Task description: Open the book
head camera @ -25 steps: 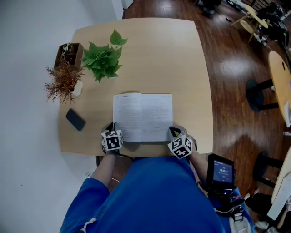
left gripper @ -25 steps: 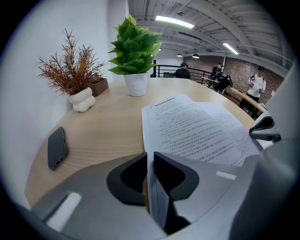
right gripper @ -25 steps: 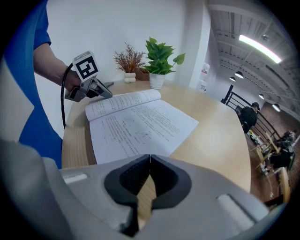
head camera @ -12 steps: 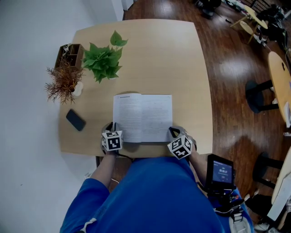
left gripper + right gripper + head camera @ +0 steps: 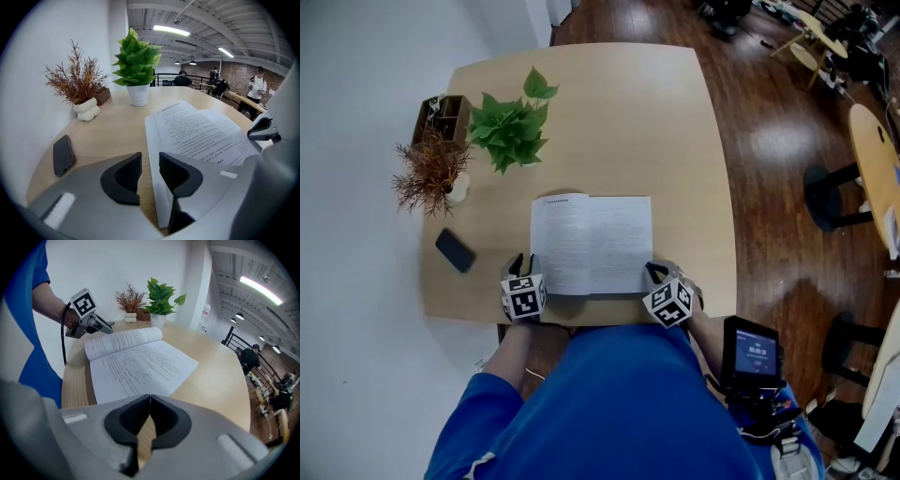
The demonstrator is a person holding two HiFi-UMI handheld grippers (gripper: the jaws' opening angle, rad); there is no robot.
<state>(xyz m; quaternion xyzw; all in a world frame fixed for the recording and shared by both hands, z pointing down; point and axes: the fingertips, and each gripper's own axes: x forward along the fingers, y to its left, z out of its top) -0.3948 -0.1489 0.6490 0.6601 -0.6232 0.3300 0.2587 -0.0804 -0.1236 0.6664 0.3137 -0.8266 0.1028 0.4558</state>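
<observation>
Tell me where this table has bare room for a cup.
Free: the bare table beyond the book, right of the green plant, and the strip between book and right edge. Crowded: the left side, with wooden box, dried plant and phone.

Quick tally of the desk: one book [image 5: 591,242], lying open. One dark phone [image 5: 455,250], roughly 9 o'clock from it. Plants, two: a leafy green plant [image 5: 511,127] and a dried reddish plant [image 5: 427,173] in a white pot, both up around 10 to 11 o'clock. One wooden organiser box [image 5: 441,112] right by them. One light wooden table [image 5: 675,141] under the lot, plus a second table [image 5: 874,159] at 3 o'clock. One small screen device [image 5: 752,354] at 5 o'clock.
</observation>
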